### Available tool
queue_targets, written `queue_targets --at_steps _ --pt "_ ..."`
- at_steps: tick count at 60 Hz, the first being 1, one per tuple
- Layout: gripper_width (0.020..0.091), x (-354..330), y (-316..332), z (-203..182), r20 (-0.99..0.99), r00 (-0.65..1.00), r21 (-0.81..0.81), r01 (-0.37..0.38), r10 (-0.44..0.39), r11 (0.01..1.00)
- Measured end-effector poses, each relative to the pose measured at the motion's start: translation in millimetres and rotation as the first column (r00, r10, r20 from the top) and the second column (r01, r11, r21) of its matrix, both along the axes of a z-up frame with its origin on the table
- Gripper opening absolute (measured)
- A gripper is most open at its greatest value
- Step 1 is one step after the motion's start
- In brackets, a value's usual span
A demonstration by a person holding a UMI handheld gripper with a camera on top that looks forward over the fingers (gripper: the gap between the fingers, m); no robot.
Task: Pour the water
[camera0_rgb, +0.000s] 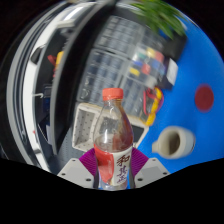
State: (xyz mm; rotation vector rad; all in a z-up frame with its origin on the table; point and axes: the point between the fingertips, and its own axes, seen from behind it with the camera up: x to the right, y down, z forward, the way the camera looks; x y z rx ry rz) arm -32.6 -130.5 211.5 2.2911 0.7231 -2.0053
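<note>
— Between the two fingers, what is that?

— A clear plastic bottle (113, 140) with an orange-red cap (114, 94), standing tall in the middle of the view. The gripper (113, 168) has it pinched low down: the purple pads (89, 160) sit against its left and right flanks, and no gap shows on either side.

— Any brand to read?

— A red label (118, 166) wraps the lower part of the bottle, with large white Chinese characters running down it. They are too small to read with certainty. The bottle's clear upper part shows only what lies behind it.

— And the surface?

— A bright blue bench (190, 120) curves away to the right of the bottle. A dark red round spot (204, 97) is on it, farther off.

— What else is near?

— A white cup (168, 143) stands just to the right of the bottle, its mouth facing the camera, apart from the fingers. Beyond the bottle stands a clear plastic crate or bin (115, 60) with ribbed sides; small colourful pieces (150, 70), yellow, blue and red, lie beside it. Green leaves (160, 14) hang at the far end of the bench. To the left runs a pale curved frame (45, 80), too warped by the lens to name.

— Anything blocking?

— Only the bottle itself hides the middle of the bench.
</note>
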Motion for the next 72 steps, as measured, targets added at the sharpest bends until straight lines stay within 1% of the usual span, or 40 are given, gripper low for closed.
queue_targets --at_steps 1,2,4,9,10,11,17,19,23,26,30,35,38,44,52,56,57,58,60,62,67,72 --pt "0.0411 -3 2 3 -0.027 0.999 0.050 0.024 -0.022 0.998" --pt "0.0411 -3 9 12 -0.023 1.000 0.095 0.005 -0.003 0.995" --pt "0.0412 -5 18 19 -0.047 0.999 0.191 -0.007 0.016 0.982" --pt "0.0412 -13 53 34 -0.100 0.995 0.433 0.020 0.026 0.901" --pt "0.0412 -14 56 33 -0.128 0.992 0.477 0.051 0.012 0.878" --pt "0.0412 -13 64 41 -0.112 0.994 0.521 0.043 0.019 0.853" --pt "0.0411 -17 106 44 -0.133 0.991 0.737 0.093 0.008 0.670" --pt "0.0411 -17 121 40 -0.138 0.990 0.789 0.111 -0.001 0.604" --pt "0.0410 -19 148 32 -0.131 0.991 0.865 0.122 -0.015 0.486" --pt "0.0410 -19 163 26 -0.129 0.991 0.886 0.125 -0.022 0.446" --pt "0.0410 -22 184 8 -0.135 0.989 0.882 0.145 -0.054 0.449" --pt "0.0409 -21 210 -17 -0.098 0.991 0.900 0.129 -0.094 0.416" --pt "0.0410 -21 224 -34 -0.065 0.991 0.918 0.105 -0.116 0.383" --pt "0.0409 -22 241 -67 -0.036 0.990 0.931 0.083 -0.137 0.354" --pt "0.0410 -26 253 -95 -0.052 0.986 0.932 0.105 -0.157 0.348" --pt "0.0409 -26 253 -116 -0.027 0.988 0.936 0.078 -0.152 0.344" --pt "0.0419 -23 253 -120 -0.017 0.989 0.937 0.067 -0.146 0.343" --pt "0.0428 -25 253 -114 -0.062 0.988 0.936 0.107 -0.142 0.336" --pt "0.0427 -24 251 -118 -0.056 0.989 0.934 0.101 -0.139 0.342" --pt "0.0429 -22 251 -116 -0.069 0.988 0.933 0.114 -0.140 0.342" --pt "0.0463 -20 248 -116 -0.086 0.988 0.934 0.124 -0.128 0.334" --pt "0.0499 -18 248 -115 -0.096 0.987 0.934 0.136 -0.132 0.332"
